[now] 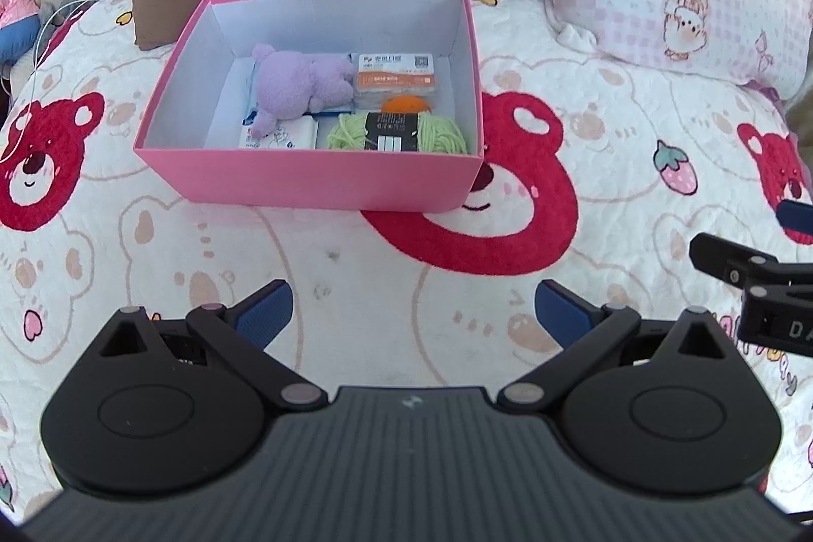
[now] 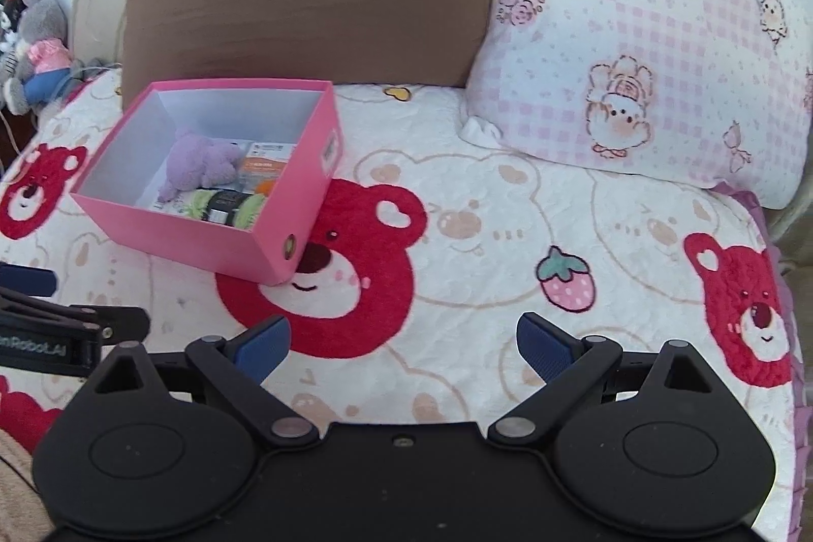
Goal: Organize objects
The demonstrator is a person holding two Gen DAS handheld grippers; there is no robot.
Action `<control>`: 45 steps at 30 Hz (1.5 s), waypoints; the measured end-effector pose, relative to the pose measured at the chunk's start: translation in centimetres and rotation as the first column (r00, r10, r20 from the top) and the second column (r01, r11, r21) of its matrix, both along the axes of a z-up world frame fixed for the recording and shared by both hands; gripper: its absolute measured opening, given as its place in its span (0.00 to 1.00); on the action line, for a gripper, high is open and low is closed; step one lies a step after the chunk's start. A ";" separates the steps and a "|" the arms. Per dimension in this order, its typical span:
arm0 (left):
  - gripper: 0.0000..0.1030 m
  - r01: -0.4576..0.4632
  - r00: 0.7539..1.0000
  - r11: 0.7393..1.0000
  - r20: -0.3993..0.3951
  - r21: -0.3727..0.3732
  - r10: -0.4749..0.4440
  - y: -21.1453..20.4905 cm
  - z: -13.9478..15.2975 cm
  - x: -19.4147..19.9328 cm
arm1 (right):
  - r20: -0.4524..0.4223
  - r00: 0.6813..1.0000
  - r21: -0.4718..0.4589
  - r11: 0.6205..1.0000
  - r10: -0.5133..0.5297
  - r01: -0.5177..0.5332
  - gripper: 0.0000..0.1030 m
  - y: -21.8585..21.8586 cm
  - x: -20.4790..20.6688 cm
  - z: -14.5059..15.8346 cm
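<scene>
A pink box point(image 1: 325, 181) point(image 2: 203, 237) rests on the bear-print bedspread. Inside lie a purple plush toy point(image 1: 300, 82) point(image 2: 200, 163), a white and orange packet point(image 1: 396, 77) point(image 2: 267, 166), a green yarn skein point(image 1: 399, 133) point(image 2: 228, 206), an orange item point(image 1: 406, 104) and a white tissue pack point(image 1: 282, 135). My left gripper point(image 1: 411, 318) hovers open in front of the box, nothing between its fingers. My right gripper point(image 2: 404, 349) is open and empty over the bedspread, to the right of the box. In the left wrist view, the right gripper's finger point(image 1: 731, 267) shows at the right edge.
A brown cushion point(image 2: 305, 13) leans behind the box, and a pink checked pillow point(image 2: 640, 69) lies at the back right. Plush toys point(image 2: 38, 44) sit at the far left by the headboard. The bedspread point(image 2: 482, 237) stretches right of the box.
</scene>
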State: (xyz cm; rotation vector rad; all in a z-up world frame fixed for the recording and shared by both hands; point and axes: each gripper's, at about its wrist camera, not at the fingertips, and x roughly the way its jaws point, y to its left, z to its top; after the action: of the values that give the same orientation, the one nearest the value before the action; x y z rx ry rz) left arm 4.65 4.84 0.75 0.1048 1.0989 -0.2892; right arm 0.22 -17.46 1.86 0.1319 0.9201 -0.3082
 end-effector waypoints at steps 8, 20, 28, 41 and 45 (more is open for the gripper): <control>1.00 -0.007 1.000 1.000 -0.022 -0.005 0.007 -0.6 -0.6 0.2 | -0.052 0.997 0.013 0.998 -0.058 0.059 0.95 -0.9 0.3 -1.1; 1.00 -0.040 0.998 0.999 -0.052 0.027 0.041 -0.1 -1.7 0.8 | -0.071 0.993 0.046 0.994 -0.095 0.099 0.95 -2.0 0.2 -1.6; 1.00 -0.053 0.997 0.998 -0.060 0.023 0.054 0.4 -1.9 0.5 | -0.081 0.992 0.048 0.994 -0.095 0.100 0.95 -2.1 0.2 -1.8; 1.00 -0.054 0.997 0.998 -0.062 0.024 0.055 0.5 -1.8 0.4 | -0.095 0.992 0.048 0.994 -0.088 0.093 0.95 -2.0 0.2 -2.0; 1.00 -0.054 0.997 0.998 -0.062 0.025 0.056 0.5 -1.7 0.2 | -0.098 0.991 0.047 0.994 -0.090 0.095 0.95 -2.0 0.2 -2.0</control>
State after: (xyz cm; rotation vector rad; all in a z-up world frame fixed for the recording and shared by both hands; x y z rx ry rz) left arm 4.89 5.37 -0.96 0.0862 1.1658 -0.2316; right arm 0.45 -19.46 -0.16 0.2090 1.0187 -0.3791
